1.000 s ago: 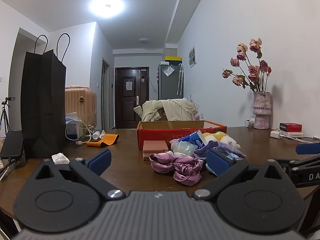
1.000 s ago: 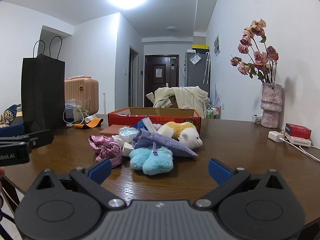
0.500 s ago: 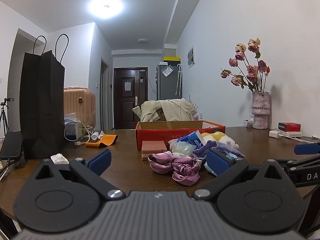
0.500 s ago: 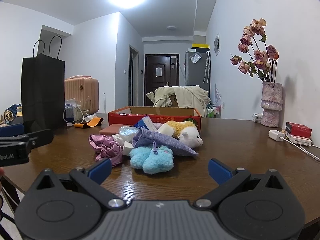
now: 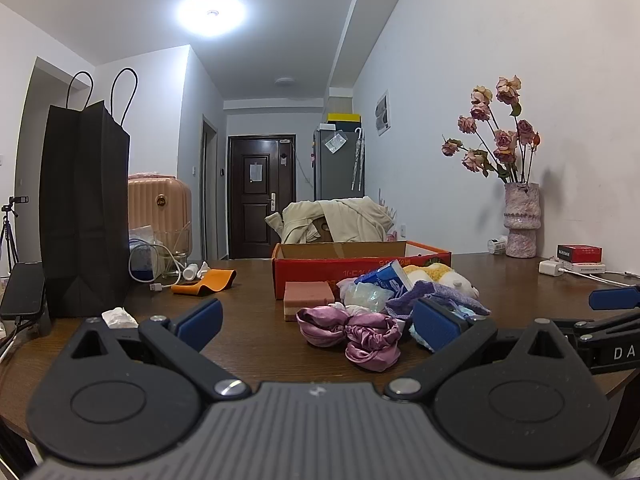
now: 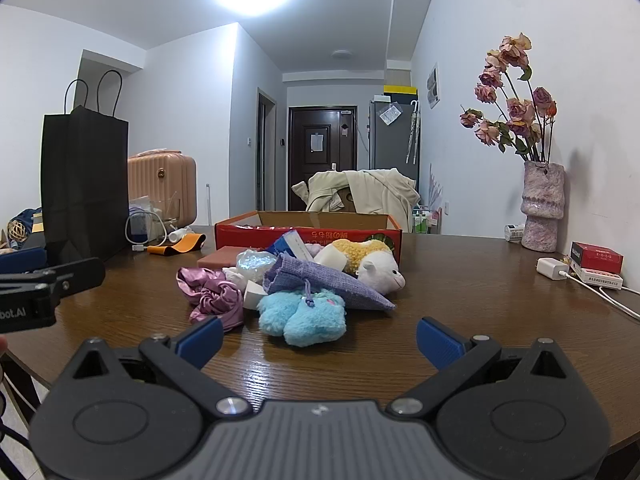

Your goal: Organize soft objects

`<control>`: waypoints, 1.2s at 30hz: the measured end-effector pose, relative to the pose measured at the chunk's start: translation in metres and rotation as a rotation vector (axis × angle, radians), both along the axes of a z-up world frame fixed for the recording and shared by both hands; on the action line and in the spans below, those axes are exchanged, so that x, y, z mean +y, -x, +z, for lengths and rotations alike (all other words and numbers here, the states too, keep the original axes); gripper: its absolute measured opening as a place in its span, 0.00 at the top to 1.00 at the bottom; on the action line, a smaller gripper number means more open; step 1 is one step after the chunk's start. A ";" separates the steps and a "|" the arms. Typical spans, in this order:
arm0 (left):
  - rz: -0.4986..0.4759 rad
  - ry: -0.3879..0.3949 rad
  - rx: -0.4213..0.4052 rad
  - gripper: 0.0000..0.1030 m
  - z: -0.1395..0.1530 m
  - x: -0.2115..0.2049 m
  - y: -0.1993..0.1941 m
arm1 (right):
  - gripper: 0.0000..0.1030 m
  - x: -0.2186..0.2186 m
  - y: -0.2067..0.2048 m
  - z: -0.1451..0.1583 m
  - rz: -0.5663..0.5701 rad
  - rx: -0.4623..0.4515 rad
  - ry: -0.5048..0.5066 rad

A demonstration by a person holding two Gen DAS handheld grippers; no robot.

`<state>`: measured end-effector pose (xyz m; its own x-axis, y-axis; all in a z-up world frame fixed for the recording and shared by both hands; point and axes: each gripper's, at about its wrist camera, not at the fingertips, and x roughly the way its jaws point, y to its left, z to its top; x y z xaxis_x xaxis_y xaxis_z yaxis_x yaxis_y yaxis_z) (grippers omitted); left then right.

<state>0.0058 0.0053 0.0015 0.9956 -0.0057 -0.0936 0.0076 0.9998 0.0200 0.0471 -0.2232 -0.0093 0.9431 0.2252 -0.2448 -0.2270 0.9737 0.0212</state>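
A pile of soft things lies on the brown table in front of an open red cardboard box (image 5: 360, 270) (image 6: 308, 232): pink satin scrunchies (image 5: 352, 332) (image 6: 212, 294), a blue fluffy toy (image 6: 302, 314), a purple cloth pouch (image 6: 324, 280) (image 5: 436, 294), a yellow-and-white plush (image 6: 370, 260) (image 5: 440, 276), a pink sponge block (image 5: 308, 294). My left gripper (image 5: 318, 322) is open and empty, just short of the scrunchies. My right gripper (image 6: 320, 340) is open and empty, just short of the blue toy.
A tall black paper bag (image 5: 84, 208) stands at the table's left with a phone (image 5: 22, 290) beside it. Cables, a glass and an orange strap (image 5: 204, 280) lie behind. A vase of flowers (image 6: 540, 208), a charger (image 6: 554, 268) and small boxes (image 6: 596, 258) stand at the right.
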 end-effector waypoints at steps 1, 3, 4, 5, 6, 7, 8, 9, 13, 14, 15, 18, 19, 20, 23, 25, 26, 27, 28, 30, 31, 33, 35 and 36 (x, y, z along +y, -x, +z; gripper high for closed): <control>0.000 0.000 -0.001 0.00 0.000 0.000 0.000 | 0.00 0.000 0.000 0.000 0.001 0.000 0.001; 0.000 -0.001 0.000 0.00 0.000 0.000 0.000 | 0.00 0.000 0.000 0.000 0.001 -0.001 0.000; 0.000 0.000 -0.001 0.00 0.000 0.000 0.000 | 0.00 0.000 0.000 0.000 0.002 -0.001 0.000; -0.001 0.000 0.000 0.00 0.000 0.000 0.000 | 0.00 0.000 0.000 0.000 0.001 0.000 0.001; 0.000 -0.001 0.000 0.00 0.000 0.000 0.000 | 0.00 0.000 0.000 0.000 0.001 0.001 0.000; -0.001 -0.001 0.000 0.00 0.000 0.000 0.000 | 0.00 0.000 0.000 0.000 0.001 -0.001 -0.001; -0.001 -0.001 0.000 0.00 0.000 0.000 0.000 | 0.00 0.000 -0.001 0.000 0.000 0.000 0.000; 0.000 -0.001 0.001 0.00 0.000 0.000 0.000 | 0.00 0.000 0.000 0.000 -0.001 0.001 -0.001; 0.001 -0.001 -0.001 0.00 0.000 0.000 0.000 | 0.00 0.000 -0.001 0.000 0.000 0.001 0.001; 0.000 -0.002 -0.001 0.00 0.000 0.000 0.000 | 0.00 -0.001 -0.001 0.001 0.000 0.000 0.001; -0.001 -0.002 0.000 0.00 0.000 0.000 0.000 | 0.00 -0.001 -0.001 0.001 -0.001 0.000 0.000; -0.002 -0.002 0.000 0.00 0.001 0.000 -0.001 | 0.00 -0.002 -0.003 0.001 -0.006 0.004 -0.004; -0.002 -0.002 0.001 0.00 0.001 0.000 -0.001 | 0.00 -0.002 -0.003 0.001 -0.007 0.005 -0.005; -0.001 -0.002 0.001 0.00 0.001 0.000 -0.001 | 0.00 -0.002 -0.003 0.001 -0.007 0.005 -0.005; 0.000 0.000 0.003 0.00 0.001 0.000 -0.002 | 0.00 -0.001 -0.003 0.001 -0.002 0.007 -0.003; 0.001 0.001 0.005 0.00 0.001 0.000 -0.002 | 0.00 -0.001 -0.004 0.000 -0.001 0.008 -0.002; 0.001 0.001 0.005 0.00 0.001 0.000 -0.002 | 0.00 -0.001 -0.004 0.000 -0.001 0.008 -0.002; 0.001 0.001 0.005 0.00 0.001 0.000 -0.003 | 0.00 -0.001 -0.004 0.000 -0.002 0.009 -0.003; 0.001 0.000 0.005 0.00 0.001 0.000 -0.003 | 0.00 -0.001 -0.004 0.000 -0.002 0.008 -0.003; 0.000 0.000 0.006 0.00 0.001 0.001 -0.003 | 0.00 0.000 -0.004 0.000 -0.002 0.008 -0.003; 0.000 0.001 0.005 0.00 0.001 0.001 -0.003 | 0.00 0.000 -0.004 0.000 -0.002 0.008 -0.003; 0.002 0.001 0.005 0.00 0.001 0.001 -0.002 | 0.00 -0.001 -0.004 0.000 -0.001 0.009 -0.003; 0.004 0.002 0.003 0.00 0.001 0.001 -0.003 | 0.00 -0.001 -0.004 0.000 -0.001 0.008 -0.003; 0.004 0.002 0.003 0.00 0.001 0.001 -0.003 | 0.00 0.000 -0.004 0.000 0.001 0.006 -0.003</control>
<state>0.0086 0.0062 0.0021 0.9953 -0.0019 -0.0966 0.0036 0.9998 0.0178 0.0508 -0.2236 -0.0096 0.9413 0.2265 -0.2503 -0.2275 0.9735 0.0252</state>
